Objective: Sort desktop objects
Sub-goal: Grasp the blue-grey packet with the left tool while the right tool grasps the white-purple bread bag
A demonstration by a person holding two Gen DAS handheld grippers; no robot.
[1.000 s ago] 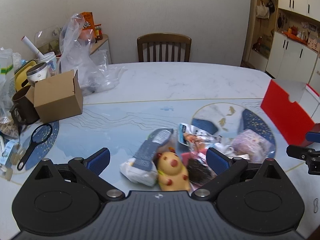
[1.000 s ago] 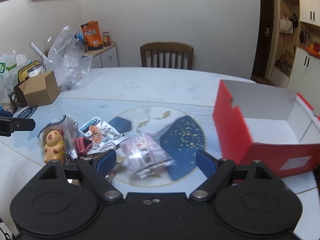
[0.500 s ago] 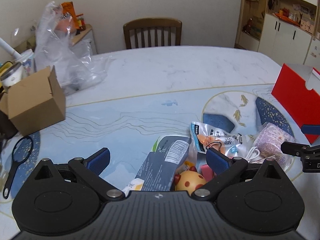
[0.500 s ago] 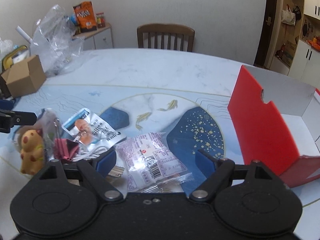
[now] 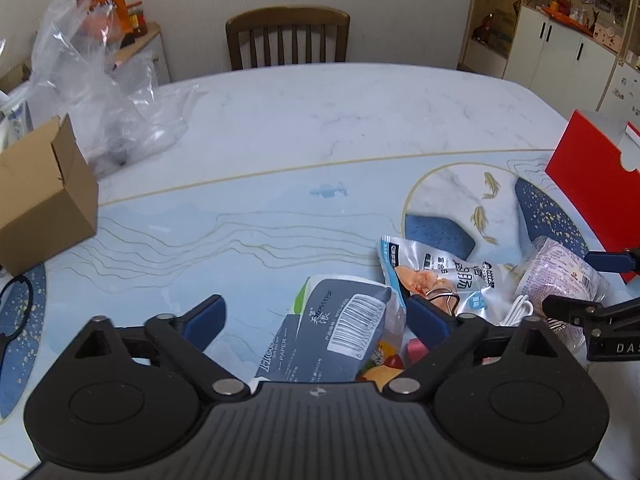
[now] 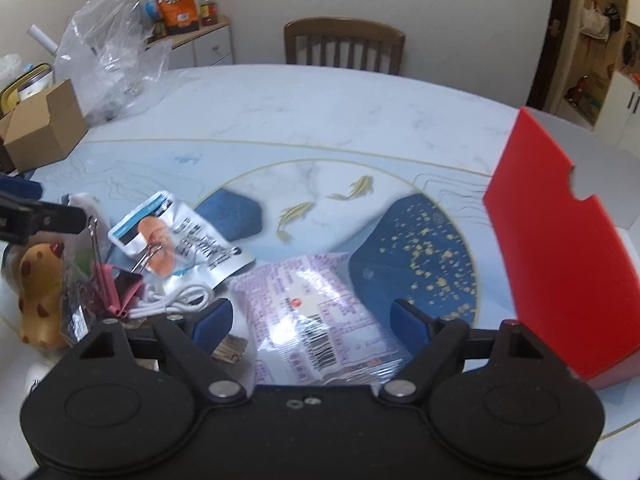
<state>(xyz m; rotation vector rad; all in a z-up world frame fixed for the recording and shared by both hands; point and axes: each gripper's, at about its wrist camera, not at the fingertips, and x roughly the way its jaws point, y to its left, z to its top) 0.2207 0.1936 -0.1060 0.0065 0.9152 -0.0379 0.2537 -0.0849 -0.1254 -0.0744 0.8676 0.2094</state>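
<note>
A pile of small objects lies on the table. My left gripper (image 5: 316,314) is open, its jaws on either side of a grey tissue pack (image 5: 332,328), with a yellow spotted toy (image 5: 384,370) just under it. My right gripper (image 6: 310,320) is open, low over a pink-and-white snack packet (image 6: 316,312). Beside that lie a silver snack pouch (image 6: 180,240), a white cable (image 6: 176,300), pink binder clips (image 6: 116,284) and the yellow toy (image 6: 38,296). An open red box (image 6: 560,248) stands to the right.
A brown cardboard box (image 5: 44,196) and a crumpled clear plastic bag (image 5: 100,92) stand at the left of the table. A black magnifier (image 5: 14,308) lies at the left edge. A wooden chair (image 5: 286,40) stands behind the table. White cabinets line the right wall.
Both grippers have moved down and forward over the pile. The tissue pack now lies between the left jaws and the pink packet between the right jaws. Both stayed open.
</note>
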